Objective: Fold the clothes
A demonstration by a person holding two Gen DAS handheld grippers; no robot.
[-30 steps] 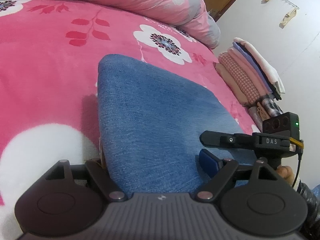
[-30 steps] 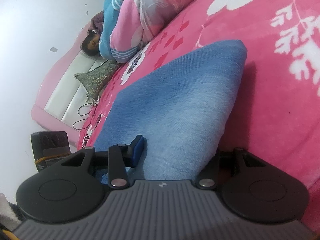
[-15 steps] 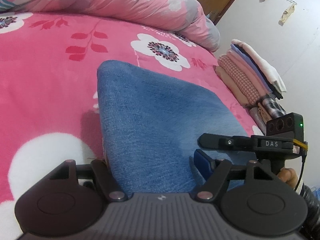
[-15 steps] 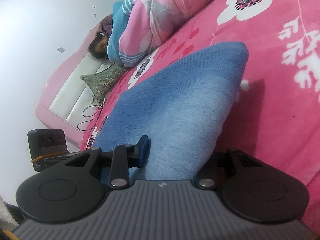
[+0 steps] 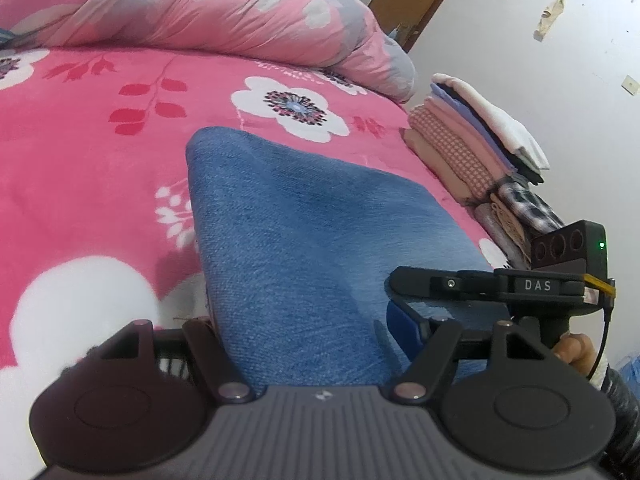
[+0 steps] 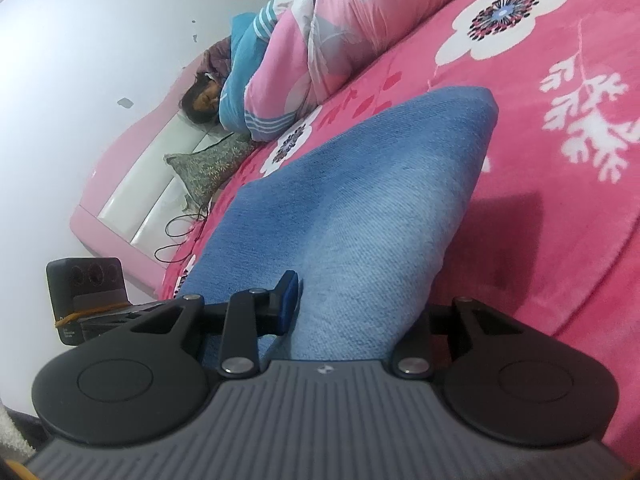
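A folded blue denim garment (image 5: 304, 220) stretches away from me over the pink flowered bedspread (image 5: 80, 140). My left gripper (image 5: 296, 320) is shut on its near edge; the blue pad (image 5: 402, 322) presses the top, and the other finger is under the cloth. From the right, a finger (image 5: 412, 282) of the right gripper lies across the same edge. In the right wrist view the denim garment (image 6: 360, 200) fills the right gripper (image 6: 360, 304), which is shut on it. A shadow falls on the bedspread (image 6: 540, 240) beside the raised cloth.
A stack of folded clothes (image 5: 472, 140) sits at the bed's right edge by the wall. A rolled pink quilt (image 5: 224, 12) lies along the far side. A person (image 6: 204, 98) lies under it near the headboard (image 6: 132, 200), with a grey pillow (image 6: 208, 164) and a black cable (image 6: 180, 236).
Both grippers have risen and tilted with the denim still held. The garment's far fold sits lower in both views, and more quilt and wall show.
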